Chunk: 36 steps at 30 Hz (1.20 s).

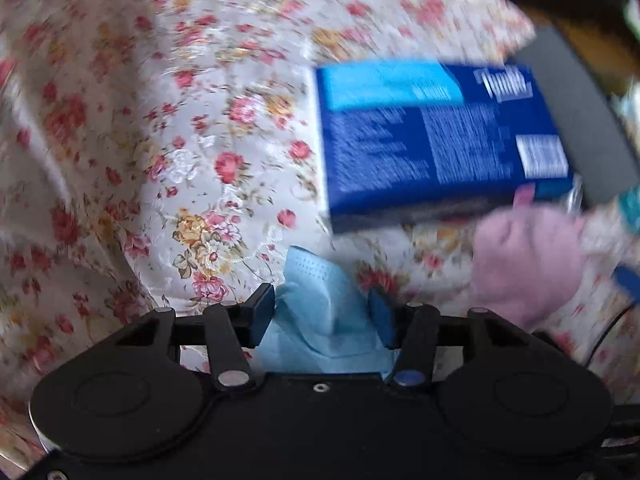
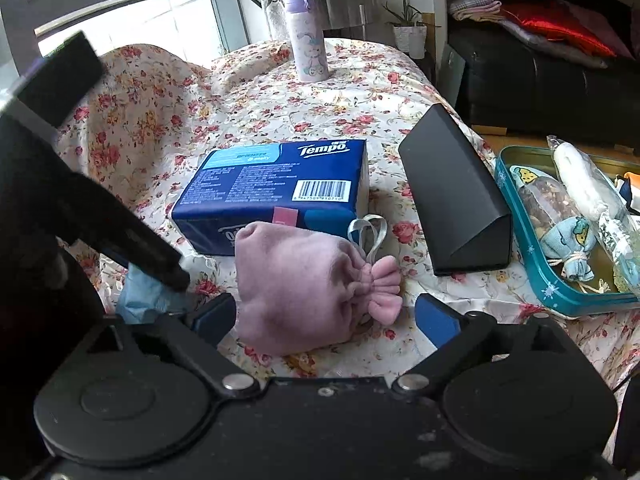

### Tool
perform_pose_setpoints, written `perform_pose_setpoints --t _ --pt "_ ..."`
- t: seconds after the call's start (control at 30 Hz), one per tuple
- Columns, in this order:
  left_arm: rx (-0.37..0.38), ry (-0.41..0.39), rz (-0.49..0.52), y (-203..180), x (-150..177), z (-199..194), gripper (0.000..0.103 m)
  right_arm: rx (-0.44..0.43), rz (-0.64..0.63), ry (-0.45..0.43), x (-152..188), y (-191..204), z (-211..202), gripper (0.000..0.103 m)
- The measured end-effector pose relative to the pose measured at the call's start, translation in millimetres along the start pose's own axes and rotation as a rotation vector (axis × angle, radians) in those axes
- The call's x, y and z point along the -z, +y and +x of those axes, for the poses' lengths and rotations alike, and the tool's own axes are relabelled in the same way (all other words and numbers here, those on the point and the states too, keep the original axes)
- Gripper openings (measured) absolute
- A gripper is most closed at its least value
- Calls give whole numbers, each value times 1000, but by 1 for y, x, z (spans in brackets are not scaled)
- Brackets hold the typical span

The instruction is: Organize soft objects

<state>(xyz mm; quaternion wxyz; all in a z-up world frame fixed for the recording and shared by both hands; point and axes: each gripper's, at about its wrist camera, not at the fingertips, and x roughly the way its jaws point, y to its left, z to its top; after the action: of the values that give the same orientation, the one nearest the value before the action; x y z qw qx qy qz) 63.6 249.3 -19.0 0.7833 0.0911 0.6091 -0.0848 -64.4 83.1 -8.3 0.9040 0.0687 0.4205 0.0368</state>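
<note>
My left gripper [image 1: 322, 316] points steeply down and is shut on a crumpled light blue face mask [image 1: 316, 292], which lies on the floral cloth [image 1: 160, 140]. My right gripper [image 2: 326, 316] is open wide. A pink drawstring pouch [image 2: 304, 284] rests on the cloth between its blue pads without being pressed. Just behind the pouch lies a blue Tempo tissue pack [image 2: 280, 184]. In the left wrist view, blurred, the same pack [image 1: 440, 136] and pouch [image 1: 524, 264] sit to the right. The mask [image 2: 144, 296] shows at the lower left in the right wrist view.
A black triangular case [image 2: 452, 192] lies right of the tissue pack. At the table's right edge, a teal tin [image 2: 560, 300] holds small wrapped items. A pale lilac bottle [image 2: 308, 40] stands at the back. The left tool's black housing [image 2: 100, 216] fills the left side.
</note>
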Motion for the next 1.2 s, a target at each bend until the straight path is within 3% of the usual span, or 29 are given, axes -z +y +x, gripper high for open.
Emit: perform_pose_setpoints --t 0.2,0.43,0.47,0.5,0.53,0.6,0.7,1.2 --pt "117 -104 -186 32 6 -15 49 16 -10 15 -8 16 17 103" --pt "156 -131 -246 41 7 -17 49 68 -10 35 -15 31 43 101" --pt "159 -131 -248 41 8 -17 49 77 -8 31 -15 32 44 96" --pt "162 -132 -248 43 7 -15 49 86 -4 29 -15 31 44 80" --pt "163 -134 -248 42 7 -16 49 97 -11 26 -15 30 43 72" --pt "165 -140 -247 42 8 -18 49 65 -41 24 -15 27 38 60" --pt "160 -148 -248 41 9 -19 49 19 -35 12 -16 19 21 53" --pt "173 -172 -254 43 13 -27 44 -4 43 -7 3 -19 -38 53"
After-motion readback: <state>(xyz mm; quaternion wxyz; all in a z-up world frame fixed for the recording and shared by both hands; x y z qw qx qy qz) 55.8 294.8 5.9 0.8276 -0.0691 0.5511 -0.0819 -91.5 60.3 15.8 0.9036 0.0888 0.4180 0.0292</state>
